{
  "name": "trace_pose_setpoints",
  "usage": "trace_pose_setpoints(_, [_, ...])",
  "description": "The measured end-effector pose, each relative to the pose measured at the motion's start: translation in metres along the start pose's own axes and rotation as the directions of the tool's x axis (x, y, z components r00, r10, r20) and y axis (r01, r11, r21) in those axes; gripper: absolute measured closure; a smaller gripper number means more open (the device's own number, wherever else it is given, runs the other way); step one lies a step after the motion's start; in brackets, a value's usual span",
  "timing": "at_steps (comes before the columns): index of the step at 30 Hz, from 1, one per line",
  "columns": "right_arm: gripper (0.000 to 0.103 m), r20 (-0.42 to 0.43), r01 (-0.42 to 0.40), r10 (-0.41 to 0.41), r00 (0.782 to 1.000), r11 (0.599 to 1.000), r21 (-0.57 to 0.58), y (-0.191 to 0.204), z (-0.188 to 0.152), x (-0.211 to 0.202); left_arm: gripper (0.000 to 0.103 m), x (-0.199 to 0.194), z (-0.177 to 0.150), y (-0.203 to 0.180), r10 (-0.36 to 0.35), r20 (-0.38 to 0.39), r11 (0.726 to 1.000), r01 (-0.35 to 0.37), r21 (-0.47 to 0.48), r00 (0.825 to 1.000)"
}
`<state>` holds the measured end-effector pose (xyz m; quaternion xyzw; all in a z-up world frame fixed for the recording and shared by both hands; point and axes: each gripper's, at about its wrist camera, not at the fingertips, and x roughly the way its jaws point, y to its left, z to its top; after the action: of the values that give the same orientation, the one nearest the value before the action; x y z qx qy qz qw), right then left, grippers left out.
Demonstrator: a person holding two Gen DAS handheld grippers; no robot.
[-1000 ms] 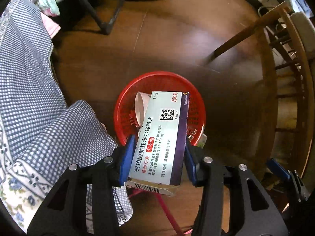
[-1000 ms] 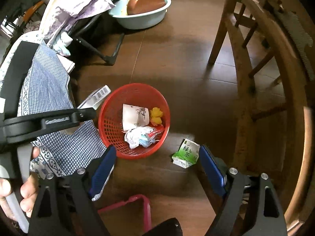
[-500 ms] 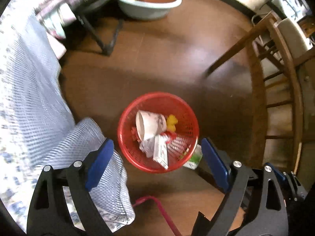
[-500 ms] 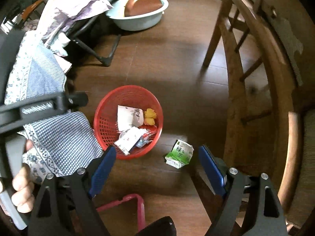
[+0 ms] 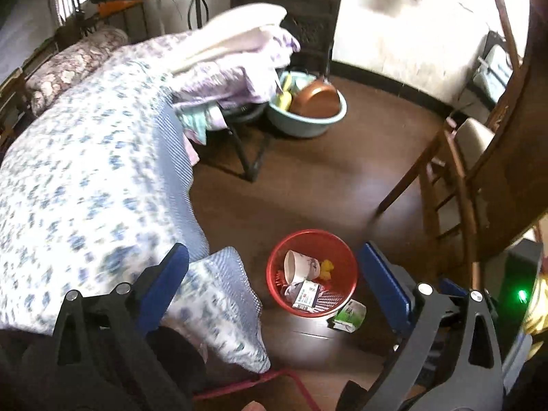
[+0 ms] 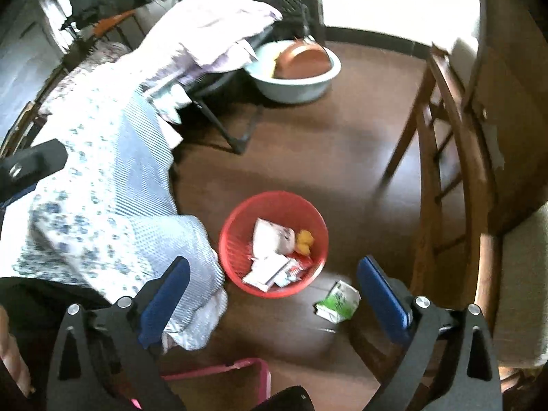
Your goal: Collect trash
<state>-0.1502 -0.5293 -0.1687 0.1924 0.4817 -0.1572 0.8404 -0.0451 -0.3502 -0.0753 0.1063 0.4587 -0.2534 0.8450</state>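
Note:
A red basket [image 5: 342, 250] stands on the dark wooden floor beside the bed. It holds a paper cup [image 5: 301, 267], a white medicine box [image 5: 306, 294], a yellow scrap [image 5: 327, 269] and crumpled wrappers. A green and white carton [image 5: 349, 315] lies on the floor against the basket's right side. My left gripper [image 5: 274, 287] hangs high above the basket, jaws opening, nothing between them. In the right wrist view the basket [image 6: 239, 215] and carton [image 6: 337, 301] lie below my right gripper [image 6: 274, 298]. Its jaws are opening too and are empty.
A bed with a blue floral cover [image 5: 85, 178] fills the left. A wooden chair [image 5: 455, 178] stands on the right. A pale basin holding a brown pan [image 5: 308, 113] sits behind, next to black stand legs [image 5: 246, 157]. A pink frame [image 6: 239, 366] lies near the bottom edge.
The left gripper opened, the medicine box dropped into the basket, and the gripper rose far up and tilted towards the room. The right gripper rose a little and opened wider.

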Motion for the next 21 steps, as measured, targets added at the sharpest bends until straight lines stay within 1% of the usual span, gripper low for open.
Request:
trace_pose_setpoints(4, [0.006,0.032,-0.019,0.020,0.999,0.999,-0.035,0.020,0.006,-0.020,0.007,-0.027,-0.005,0.008,0.007,0.032,1.000,-0.007,-0.018,0.999])
trace_pose_setpoints(5, [0.006,0.040,-0.025,0.026,0.999,0.999,-0.041,0.024,0.007,-0.025,0.007,-0.033,-0.006,0.010,0.020,0.044,1.000,-0.019,-0.022,0.999])
trace_pose_setpoints(9, [0.006,0.055,-0.033,0.036,0.998,0.998,-0.053,0.034,0.009,-0.041,0.007,-0.043,-0.011,0.014,0.040,0.069,0.999,-0.038,-0.029,0.997])
trace_pose_setpoints(15, [0.006,0.066,-0.009,0.014,0.998,0.998,-0.070,0.043,0.012,-0.051,0.007,-0.044,-0.013,0.016,0.027,0.069,0.999,-0.024,-0.041,0.997])
trace_pose_setpoints(21, [0.006,0.065,0.000,0.003,0.998,0.998,-0.055,0.039,0.011,-0.052,0.007,-0.039,-0.014,0.012,0.025,0.056,0.999,-0.023,-0.032,0.998])
